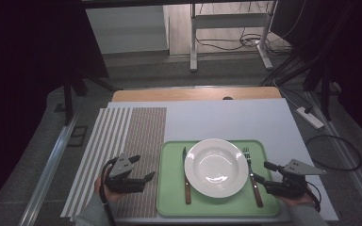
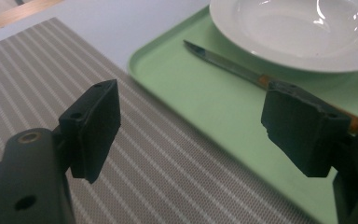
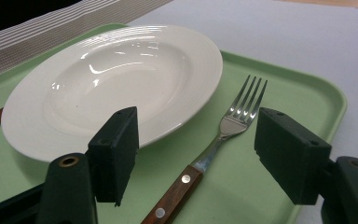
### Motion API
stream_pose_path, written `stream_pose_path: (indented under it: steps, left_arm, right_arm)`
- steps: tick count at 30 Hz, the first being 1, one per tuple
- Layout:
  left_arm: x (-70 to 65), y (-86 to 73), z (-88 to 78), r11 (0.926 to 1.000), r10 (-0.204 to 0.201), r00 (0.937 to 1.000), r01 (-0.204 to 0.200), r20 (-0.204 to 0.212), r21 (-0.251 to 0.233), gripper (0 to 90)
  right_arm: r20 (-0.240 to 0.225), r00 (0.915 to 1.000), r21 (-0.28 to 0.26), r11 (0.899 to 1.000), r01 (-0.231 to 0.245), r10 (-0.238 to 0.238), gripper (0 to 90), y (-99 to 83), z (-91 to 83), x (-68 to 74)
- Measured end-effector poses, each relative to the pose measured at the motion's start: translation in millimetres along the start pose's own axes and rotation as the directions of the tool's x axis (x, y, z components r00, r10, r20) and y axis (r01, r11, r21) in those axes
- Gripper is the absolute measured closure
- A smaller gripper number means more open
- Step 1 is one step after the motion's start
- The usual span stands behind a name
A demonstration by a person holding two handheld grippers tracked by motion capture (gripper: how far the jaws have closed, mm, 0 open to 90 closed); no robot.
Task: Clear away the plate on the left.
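Two tongs hover low over the counter (image 1: 264,122), one at each side of a green tray (image 1: 169,197). On the tray sits a white plate (image 1: 216,167), with a knife (image 1: 186,176) just beside its left edge and a fork (image 1: 251,175) just beside its right edge, both with wooden handles. The left tongs (image 1: 141,169) hang above a striped placemat (image 1: 122,141), jaws spread with nothing between them, pointing toward the tray's left rim and the knife. The right tongs (image 1: 260,172) sit at the tray's right edge, jaws spread wide on either side of the fork's wooden handle, not pressing it. In the right gripper view the fork (image 3: 223,135) lies flat on the tray, tines pointing away.
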State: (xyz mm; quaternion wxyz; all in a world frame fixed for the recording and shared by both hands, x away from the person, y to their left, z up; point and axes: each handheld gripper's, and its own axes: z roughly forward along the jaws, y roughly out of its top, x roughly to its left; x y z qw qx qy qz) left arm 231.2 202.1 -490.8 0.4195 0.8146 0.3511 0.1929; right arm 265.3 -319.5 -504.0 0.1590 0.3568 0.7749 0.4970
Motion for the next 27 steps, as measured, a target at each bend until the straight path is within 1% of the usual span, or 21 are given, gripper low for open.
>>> stream_pose_path:
  steps: [5, 10, 12, 15, 23, 27]
  left_arm:
    - [2.3, -13.8, -10.5, 0.9999, -0.015, 0.9997, 0.015, -0.019, -0.006, 20.8]
    - [4.2, -21.2, -10.3, 0.9996, -0.029, 0.9991, 0.029, -0.03, -0.003, 20.6]
    - [3.9, -22.2, -8.6, 0.9997, -0.024, 0.9994, 0.024, -0.025, 0.006, 20.4]
    - [4.0, -22.1, -8.4, 0.9998, -0.021, 0.9996, 0.022, -0.02, 0.002, 20.3]
    - [5.0, -22.6, -8.0, 0.9998, -0.021, 0.9995, 0.021, -0.022, 0.002, 20.2]
    - [6.1, -22.8, -8.5, 0.9996, -0.028, 0.9993, 0.028, -0.025, -0.005, 20.1]
  right_arm:
    - [0.0, 1.0, 0.002, 1.0, 0.003, -0.003, 30.8, -0.5, 0.1, 0.1]
    - [-0.002, 0.9999, 0.005, 1.0, 0.011, -0.011, 30.8, -0.8, 0.5, 0.7]
    - [-0.005, 0.9999, 0.004, 1.0, 0.011, -0.011, 30.8, -1.2, 0.2, 1.2]
    - [-0.007, 0.9999, 0.004, 1.0, 0.014, -0.014, 30.8, -1.5, -0.2, 1.5]
    - [-0.011, 0.9996, -0.006, 1.0, 0.024, -0.024, 30.8, -1.5, -1.5, 3.0]
    - [-0.011, 0.9997, -0.01, 1.0, 0.023, -0.023, 30.8, -1.4, -1.9, 2.8]
